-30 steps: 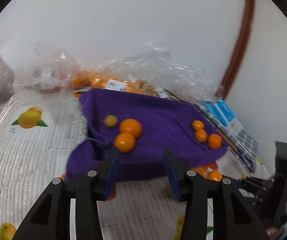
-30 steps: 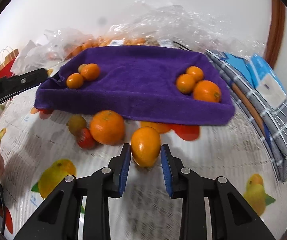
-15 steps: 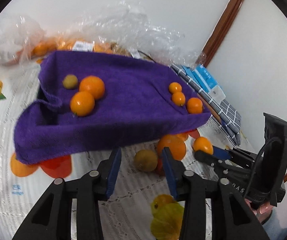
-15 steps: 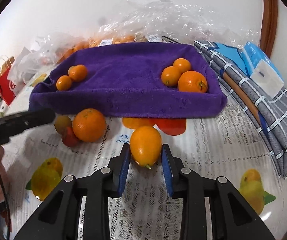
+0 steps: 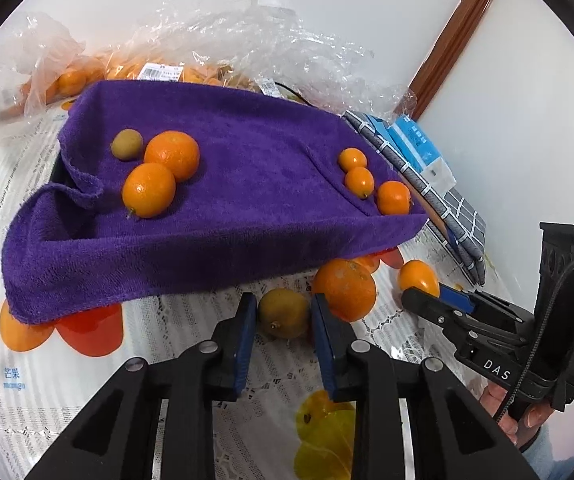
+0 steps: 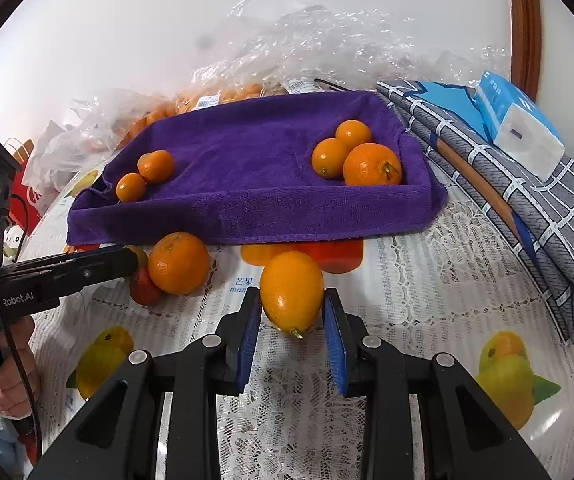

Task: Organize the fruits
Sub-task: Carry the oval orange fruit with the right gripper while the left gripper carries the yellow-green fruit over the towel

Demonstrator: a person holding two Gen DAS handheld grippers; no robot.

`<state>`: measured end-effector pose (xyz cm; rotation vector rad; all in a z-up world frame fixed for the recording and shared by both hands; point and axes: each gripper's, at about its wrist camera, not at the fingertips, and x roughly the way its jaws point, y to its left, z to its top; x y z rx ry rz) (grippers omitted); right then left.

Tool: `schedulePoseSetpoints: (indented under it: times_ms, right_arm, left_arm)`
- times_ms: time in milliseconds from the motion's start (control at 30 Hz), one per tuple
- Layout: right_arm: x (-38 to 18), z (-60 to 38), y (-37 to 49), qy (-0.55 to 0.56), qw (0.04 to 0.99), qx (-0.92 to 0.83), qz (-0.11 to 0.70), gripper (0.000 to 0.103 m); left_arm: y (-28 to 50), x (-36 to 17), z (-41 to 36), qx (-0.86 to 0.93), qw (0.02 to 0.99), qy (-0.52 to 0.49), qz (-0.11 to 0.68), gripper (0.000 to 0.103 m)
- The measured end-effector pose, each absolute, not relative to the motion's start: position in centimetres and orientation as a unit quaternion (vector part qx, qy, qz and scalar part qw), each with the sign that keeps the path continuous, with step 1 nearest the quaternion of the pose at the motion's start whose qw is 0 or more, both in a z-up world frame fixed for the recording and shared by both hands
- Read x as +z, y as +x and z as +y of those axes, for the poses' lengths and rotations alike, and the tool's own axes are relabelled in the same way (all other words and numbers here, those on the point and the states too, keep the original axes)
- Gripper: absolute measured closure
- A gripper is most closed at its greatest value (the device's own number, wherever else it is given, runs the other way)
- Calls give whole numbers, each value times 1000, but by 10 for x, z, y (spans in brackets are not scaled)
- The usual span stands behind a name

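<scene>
A purple towel-lined tray [image 5: 247,216] [image 6: 271,208] holds oranges in two groups, left and right. In the left wrist view my left gripper [image 5: 281,320] is open around a yellow-green fruit [image 5: 283,312] on the table, next to a big orange [image 5: 345,290]. In the right wrist view my right gripper [image 6: 291,316] is shut on an oval orange fruit [image 6: 291,290], held just above the tablecloth in front of the tray. The left gripper [image 6: 123,258] shows at the left by a big orange [image 6: 178,263] and a small red fruit [image 6: 143,288].
Clear plastic bags of oranges [image 5: 159,68] lie behind the tray against the wall. A folded checked cloth [image 6: 535,208] with a blue tissue pack [image 6: 519,124] lies at the right. The tablecloth [image 6: 427,300] has printed fruit pictures.
My left gripper has swung right and come down to the yellow-green fruit, now between its fingers. My right gripper keeps its oval fruit and has backed off slightly from the tray.
</scene>
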<state>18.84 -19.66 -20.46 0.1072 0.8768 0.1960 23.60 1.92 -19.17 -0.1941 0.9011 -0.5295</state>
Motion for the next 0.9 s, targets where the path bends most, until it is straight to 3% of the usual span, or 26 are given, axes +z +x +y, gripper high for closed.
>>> schedulePoseSetpoints:
  times_ms: [900]
  right_arm:
    - [-191,-199,189,45,907,49,417,72]
  left_arm:
    - [217,-146,52,-197,916,-82,338,76]
